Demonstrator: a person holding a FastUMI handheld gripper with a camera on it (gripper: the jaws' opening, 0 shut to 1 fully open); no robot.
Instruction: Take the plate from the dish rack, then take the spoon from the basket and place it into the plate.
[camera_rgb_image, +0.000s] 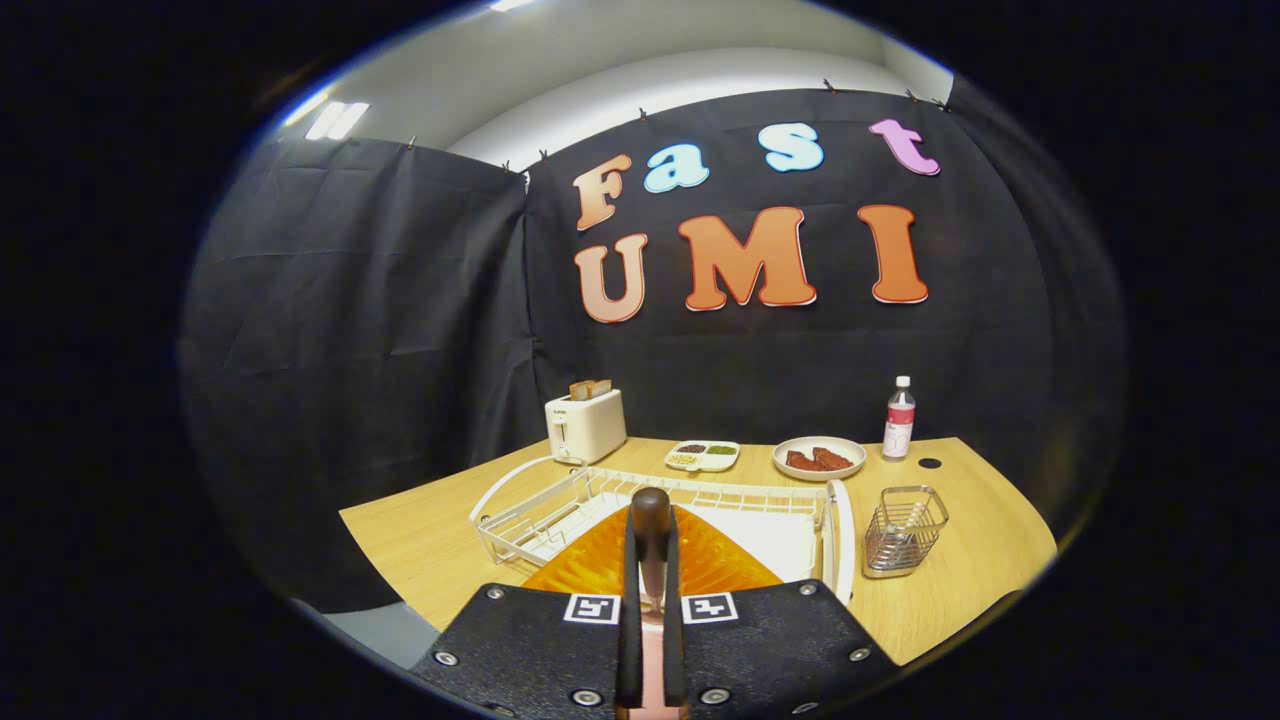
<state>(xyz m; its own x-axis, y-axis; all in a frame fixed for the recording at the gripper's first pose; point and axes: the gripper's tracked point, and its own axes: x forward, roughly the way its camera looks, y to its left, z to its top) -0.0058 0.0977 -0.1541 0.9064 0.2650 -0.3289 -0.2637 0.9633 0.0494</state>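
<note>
Orange ribbed plate (700, 565) sits below as the gripper (651, 560) pinches the dark-handled spoon (651, 525) upright; tilted release could skid it toward the white wire dish rack (560, 505).

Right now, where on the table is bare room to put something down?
The gripper is shut on the spoon above the orange plate. Bare wood lies left of the dish rack and right of the wire basket. The back is crowded: toaster, divided dish, food plate, bottle.

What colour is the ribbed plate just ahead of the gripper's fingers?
Orange, seen best in the gripper view: the plate lies beyond the spoon pinched in the hand-held gripper.
</note>
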